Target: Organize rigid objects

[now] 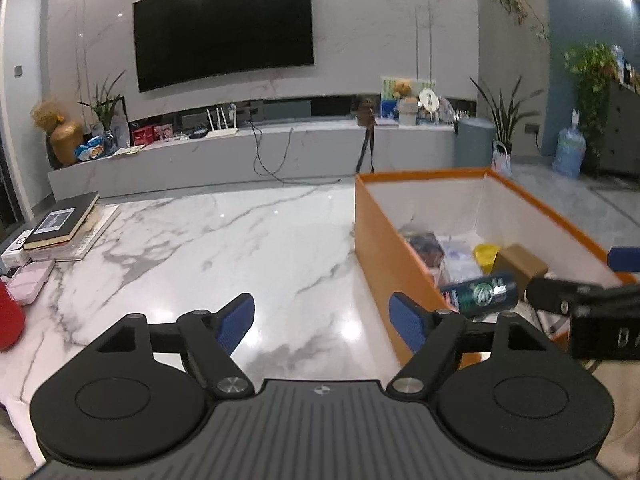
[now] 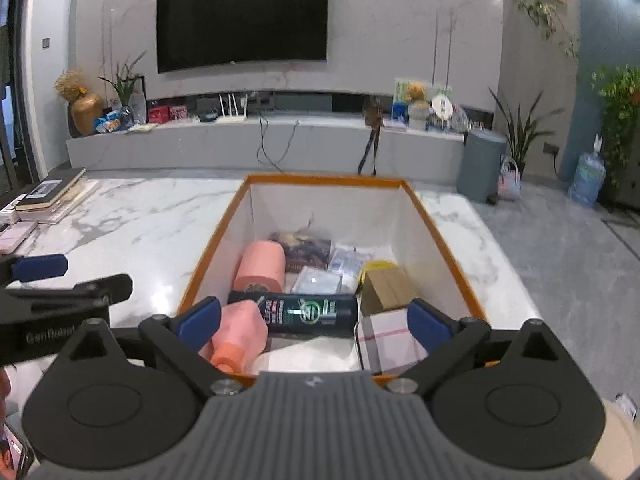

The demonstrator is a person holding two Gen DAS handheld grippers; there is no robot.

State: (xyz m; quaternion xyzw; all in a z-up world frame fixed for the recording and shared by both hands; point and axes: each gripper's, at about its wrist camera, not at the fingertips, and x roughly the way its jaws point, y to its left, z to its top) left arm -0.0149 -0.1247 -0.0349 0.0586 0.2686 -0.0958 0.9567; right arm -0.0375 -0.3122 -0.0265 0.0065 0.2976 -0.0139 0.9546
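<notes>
Marble tabletop (image 1: pixel 192 248) stretches wide, and off at its left edge sits a stack of books (image 1: pixel 66 224), untouched, well apart from the action. Moving right, the left gripper (image 1: pixel 322 320) hovers over bare marble just beside the orange box (image 1: pixel 384 256), jaws spread wide with nothing between them. Then the box itself: pink roll (image 2: pixel 262 268), dark bottle (image 2: pixel 312 312) lying flat across the near end, pink container (image 2: pixel 236 336), brown carton (image 2: pixel 390 288), checked packet (image 2: pixel 388 340), all inside. Above that near end hangs the right gripper (image 2: pixel 314 322), jaws gaping too, the bottle lying below the gap but not pinched. Looks like a drop-off into the box is done. Next call, I'd say: swing out over the table, find another loose item, close on it squarely.
</notes>
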